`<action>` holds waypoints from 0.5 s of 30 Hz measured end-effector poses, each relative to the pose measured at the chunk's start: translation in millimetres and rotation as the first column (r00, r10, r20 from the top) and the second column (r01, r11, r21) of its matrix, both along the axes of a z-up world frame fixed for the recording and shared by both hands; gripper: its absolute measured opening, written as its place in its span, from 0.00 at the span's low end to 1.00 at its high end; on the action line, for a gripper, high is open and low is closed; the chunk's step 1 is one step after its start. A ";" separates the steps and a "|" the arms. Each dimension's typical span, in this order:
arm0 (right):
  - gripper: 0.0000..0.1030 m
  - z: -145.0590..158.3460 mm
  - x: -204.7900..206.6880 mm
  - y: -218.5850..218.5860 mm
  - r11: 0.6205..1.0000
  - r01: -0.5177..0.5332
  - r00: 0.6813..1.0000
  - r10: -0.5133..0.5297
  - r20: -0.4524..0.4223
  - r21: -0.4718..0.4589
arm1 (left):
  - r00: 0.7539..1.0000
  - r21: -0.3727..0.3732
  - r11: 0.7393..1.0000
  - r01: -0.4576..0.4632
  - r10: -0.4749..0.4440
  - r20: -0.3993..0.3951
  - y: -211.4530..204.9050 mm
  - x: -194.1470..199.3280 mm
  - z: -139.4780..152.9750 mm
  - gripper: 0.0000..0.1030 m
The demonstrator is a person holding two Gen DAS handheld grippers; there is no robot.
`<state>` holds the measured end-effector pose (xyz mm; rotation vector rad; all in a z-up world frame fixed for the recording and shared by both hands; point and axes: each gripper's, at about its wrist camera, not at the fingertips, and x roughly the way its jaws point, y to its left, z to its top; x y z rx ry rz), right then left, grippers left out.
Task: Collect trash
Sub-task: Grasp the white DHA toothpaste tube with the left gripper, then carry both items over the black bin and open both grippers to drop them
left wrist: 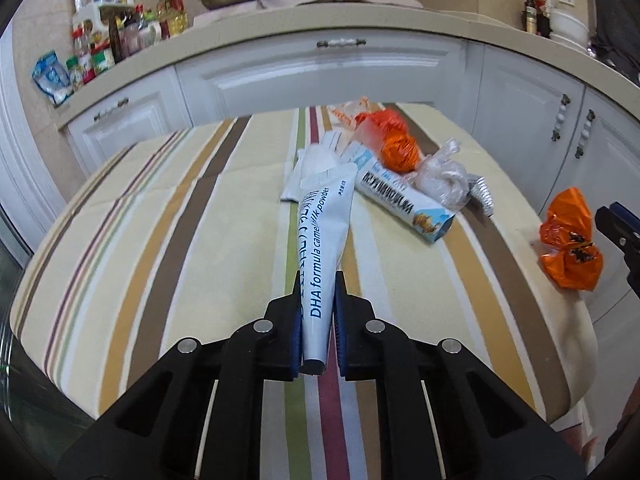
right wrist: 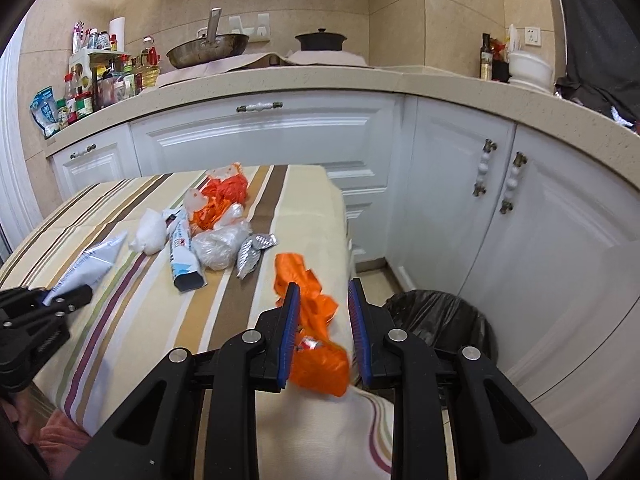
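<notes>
Left claw (left wrist: pixel 318 280) clamps a sachet (left wrist: pixel 320 236); right claw (right wrist: pixel 324 292), part-open, straddles an orange wrapper (right wrist: pixel 316 320). Ahead, a trash pile (right wrist: pixel 212 224) remains; bin (right wrist: pixel 440 320) beside.

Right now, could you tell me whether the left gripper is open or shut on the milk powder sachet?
Shut: the left gripper has its blue pads pressed against both sides of the milk powder sachet.

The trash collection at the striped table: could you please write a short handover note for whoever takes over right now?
Left gripper: shut on the white milk-powder sachet.
Right gripper: jaws apart around the orange wrapper at the table edge; whether it is gripped is unclear.
Bin: black-lined, on the floor right of the table.
Done: nothing visibly binned.
Left: blue-white box, clear bags, foil piece, orange bags.
</notes>
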<state>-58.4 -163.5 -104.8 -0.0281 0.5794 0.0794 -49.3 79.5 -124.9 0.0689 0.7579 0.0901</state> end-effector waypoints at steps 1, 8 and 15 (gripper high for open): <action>0.25 1.6 -0.5 -2.3 1.000 0.007 1.000 -0.007 0.005 0.001 | 1.000 0.005 1.000 0.013 -0.013 0.013 -3.3 -2.0 4.3 0.12; 0.25 -4.5 6.9 -13.3 0.998 -0.018 0.999 0.020 -0.040 0.068 | 0.998 0.015 0.998 0.058 -0.059 0.034 -18.0 -0.1 11.3 0.12; 0.57 -11.8 7.2 -9.0 0.992 -0.022 0.998 0.029 -0.052 0.125 | 0.999 0.011 0.999 0.048 -0.048 0.024 -15.2 -0.4 6.3 0.12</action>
